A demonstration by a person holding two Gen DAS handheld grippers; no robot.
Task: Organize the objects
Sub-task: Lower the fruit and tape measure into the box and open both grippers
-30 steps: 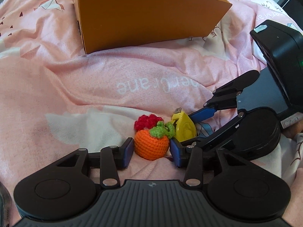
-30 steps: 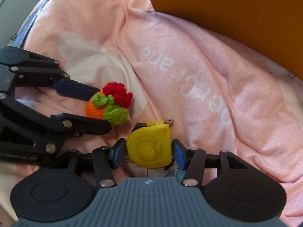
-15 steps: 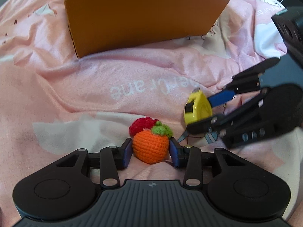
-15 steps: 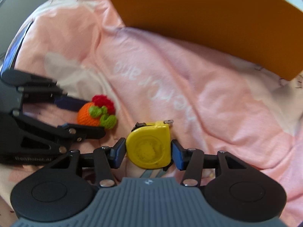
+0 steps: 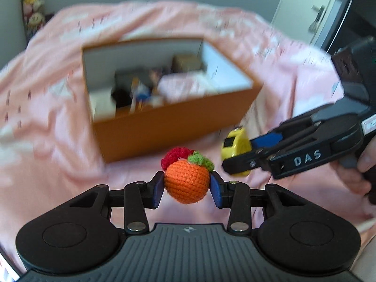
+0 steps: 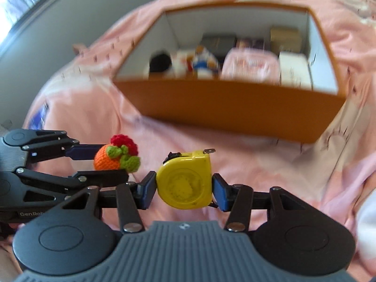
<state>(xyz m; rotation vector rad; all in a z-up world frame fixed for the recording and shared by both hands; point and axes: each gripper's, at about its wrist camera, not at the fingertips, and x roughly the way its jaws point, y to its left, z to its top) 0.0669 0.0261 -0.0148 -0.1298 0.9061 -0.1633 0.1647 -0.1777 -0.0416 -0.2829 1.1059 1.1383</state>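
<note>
My left gripper (image 5: 186, 189) is shut on an orange crocheted fruit (image 5: 186, 183) with green leaves and a red tuft, held in the air above the pink bedspread. My right gripper (image 6: 184, 191) is shut on a yellow tape measure (image 6: 185, 183), also held up. Each shows in the other's view: the tape measure (image 5: 233, 150) to the right of the fruit, the crocheted fruit (image 6: 112, 157) to the left of the tape measure. An open orange box (image 5: 164, 129) with white inner walls lies ahead of both grippers; it also shows in the right wrist view (image 6: 230, 105).
The box holds several items, among them a pink pouch (image 6: 249, 67) and small cartons (image 6: 293, 68). The pink bedspread (image 5: 47, 141) surrounds the box. A grey wall and dark furniture (image 5: 347, 11) stand behind the bed.
Both grippers have lifted their objects off the bedspread and risen, so the box's inside now shows from above. The views are motion-blurred.
</note>
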